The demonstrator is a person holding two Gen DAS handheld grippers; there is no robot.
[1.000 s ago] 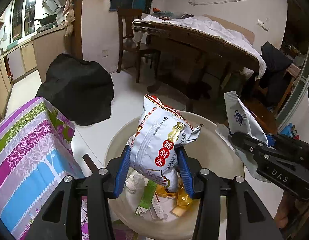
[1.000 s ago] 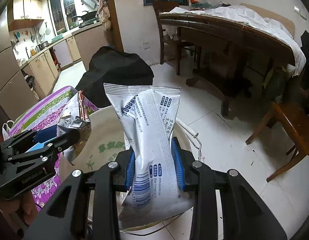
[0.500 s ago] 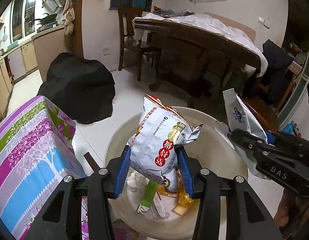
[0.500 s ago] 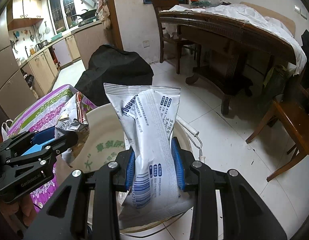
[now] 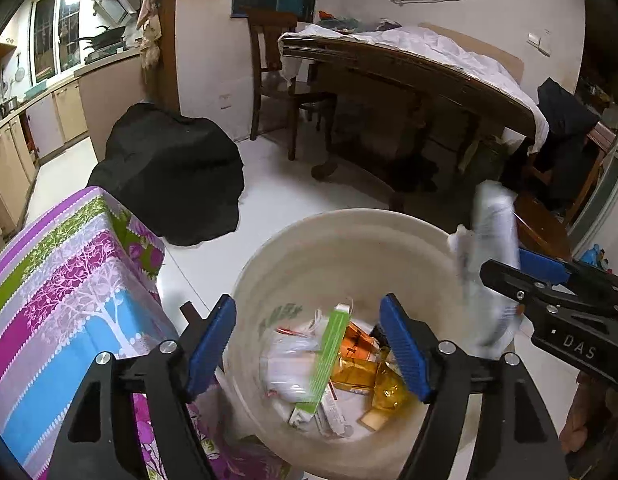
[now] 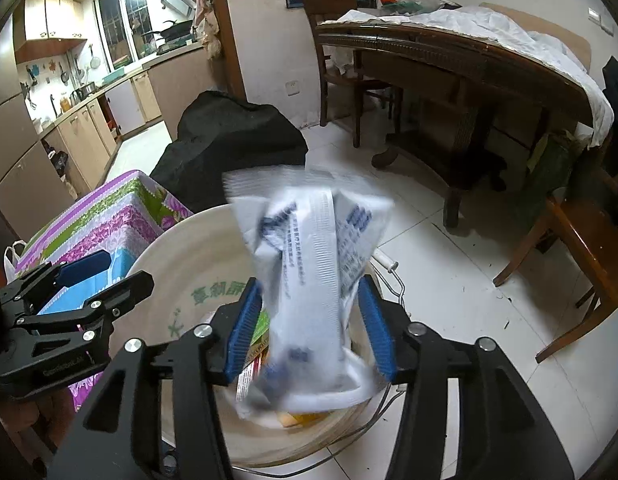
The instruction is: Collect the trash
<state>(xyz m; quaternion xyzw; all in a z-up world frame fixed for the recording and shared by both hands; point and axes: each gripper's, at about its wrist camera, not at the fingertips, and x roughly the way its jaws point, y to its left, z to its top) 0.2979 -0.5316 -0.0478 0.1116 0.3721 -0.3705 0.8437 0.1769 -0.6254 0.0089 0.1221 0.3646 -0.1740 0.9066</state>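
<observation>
A cream plastic bucket (image 5: 309,248) serves as the trash bin, with wrappers (image 5: 329,356) lying at its bottom. My left gripper (image 5: 309,344) hangs open and empty over the bucket. My right gripper (image 6: 315,328) is open above the bucket (image 6: 181,256); a white and blue bag (image 6: 309,280), blurred by motion, sits loose between its jaws. The same bag (image 5: 489,264) and the right gripper (image 5: 549,300) show at the right of the left wrist view. The left gripper (image 6: 81,280) shows at the left of the right wrist view.
A table with a striped floral cloth (image 5: 61,280) stands just left of the bucket. A black covered heap (image 5: 169,176) lies on the white tile floor behind it. A large wooden table (image 5: 409,80) and chairs (image 6: 581,248) stand beyond and to the right.
My left gripper has opened and the red and white snack bag has gone from it. My right gripper has opened and its white and blue bag is slipping down, blurred.
</observation>
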